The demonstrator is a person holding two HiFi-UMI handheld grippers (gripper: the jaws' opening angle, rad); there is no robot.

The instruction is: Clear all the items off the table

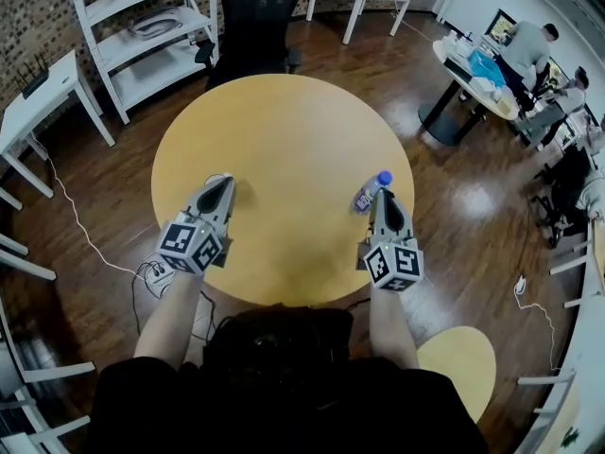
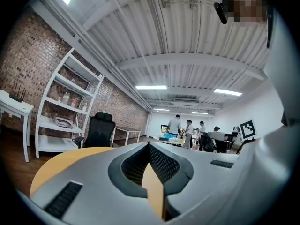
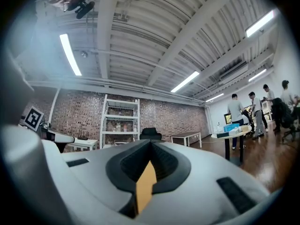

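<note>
- While both forearms reach forward from the body in the head view, the left gripper (image 1: 220,183) and right gripper (image 1: 382,197) hover well apart over the near half of the round yellow bench (image 1: 284,121). A bottle (image 1: 368,196) with a blue cap lies on the bench just beside the right gripper's tip; I cannot tell whether they touch. Open yellow top runs from both tips to the far edge.
- Looking along the left gripper view, the jaws are pressed together with nothing between them. They point roughly level towards a black chair (image 2: 101,129) and white shelves (image 2: 63,114).
- Looking along the right gripper view, the jaws are likewise closed and empty. The gripper's grey body fills the lower half, and the bottle does not show.
</note>
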